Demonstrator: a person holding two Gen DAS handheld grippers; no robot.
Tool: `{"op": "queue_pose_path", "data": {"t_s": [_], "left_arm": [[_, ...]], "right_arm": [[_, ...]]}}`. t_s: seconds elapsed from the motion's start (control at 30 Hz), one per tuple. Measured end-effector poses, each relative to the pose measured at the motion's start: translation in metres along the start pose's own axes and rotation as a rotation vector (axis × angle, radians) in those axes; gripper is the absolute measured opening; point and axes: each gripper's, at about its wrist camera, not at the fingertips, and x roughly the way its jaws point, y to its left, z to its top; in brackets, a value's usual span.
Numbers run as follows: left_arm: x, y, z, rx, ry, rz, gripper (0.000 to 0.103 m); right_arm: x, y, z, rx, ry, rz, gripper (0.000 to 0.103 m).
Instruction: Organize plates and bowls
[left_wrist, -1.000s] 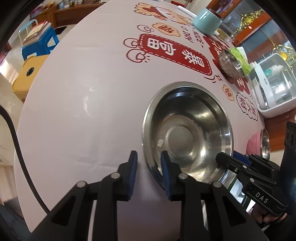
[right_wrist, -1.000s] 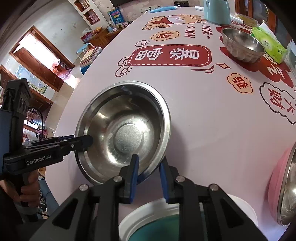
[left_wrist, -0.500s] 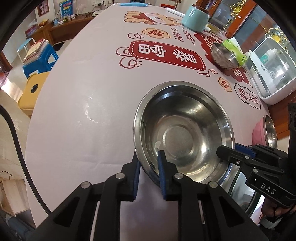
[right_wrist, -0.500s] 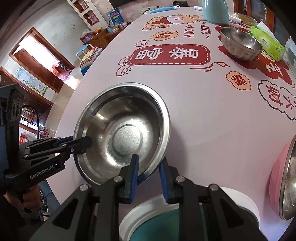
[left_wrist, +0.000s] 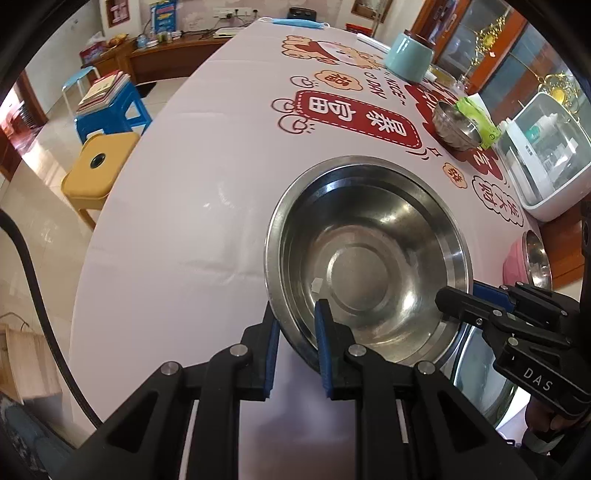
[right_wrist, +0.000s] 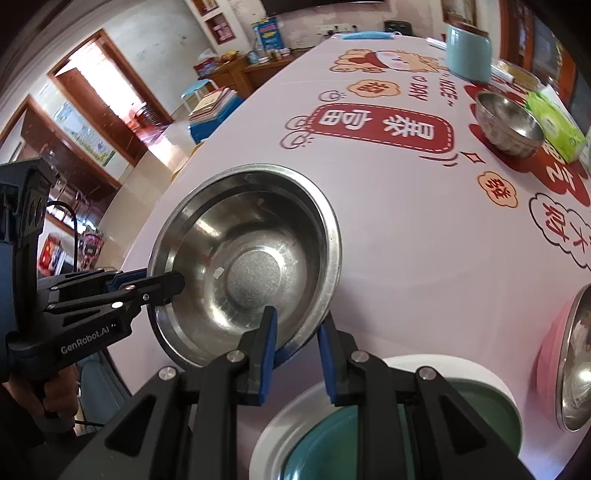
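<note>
A large steel bowl hangs tilted just above the printed tablecloth, held from two sides. My left gripper is shut on its near rim, one blue pad inside the bowl and one outside. In the right wrist view the left gripper bites the bowl's left edge. My right gripper is shut on the near right rim, and the left wrist view shows the right gripper at the bowl's right side. Below it stands a white bowl with a teal inside.
A small steel bowl sits far right beside a green tissue pack. A pink bowl with a steel liner is at the right edge, a teal canister at the back. Yellow stool and blue stool stand left of the table.
My left gripper went from open around the rim to shut on it. The big bowl has come up off the table and tilted, with both grippers rising with it.
</note>
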Motion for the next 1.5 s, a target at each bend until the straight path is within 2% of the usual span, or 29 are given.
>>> {"op": "queue_pose_path", "data": {"t_s": [0.37,0.57,0.87,1.1,1.27,1.4,1.5], "left_arm": [[-0.017,0.017,-0.042,-0.054,0.019,0.014,0.017],[-0.019,0.024,-0.06,-0.039,0.047,0.008,0.018],[-0.014,0.026,-0.076,0.044,0.11,-0.014,0.02],[-0.006,0.021,-0.081,0.166,0.174,-0.037,0.021],[-0.006,0.015,-0.08,0.238,0.184,-0.046,0.021],[-0.005,0.012,-0.075,0.278,0.191,-0.047,0.029],[-0.009,0.007,-0.072,0.317,0.18,-0.019,0.043]], "right_arm": [[-0.001,0.027,-0.023,-0.072,0.04,0.027,0.022],[0.001,0.037,-0.037,-0.08,0.061,0.023,0.022],[0.003,0.044,-0.057,-0.042,0.084,-0.004,0.022],[0.001,0.047,-0.079,-0.005,0.082,-0.018,0.024],[0.004,0.045,-0.085,0.058,0.064,-0.035,0.025],[0.002,0.048,-0.088,0.088,0.036,-0.053,0.025],[-0.001,0.051,-0.091,0.1,0.015,-0.068,0.025]]}}
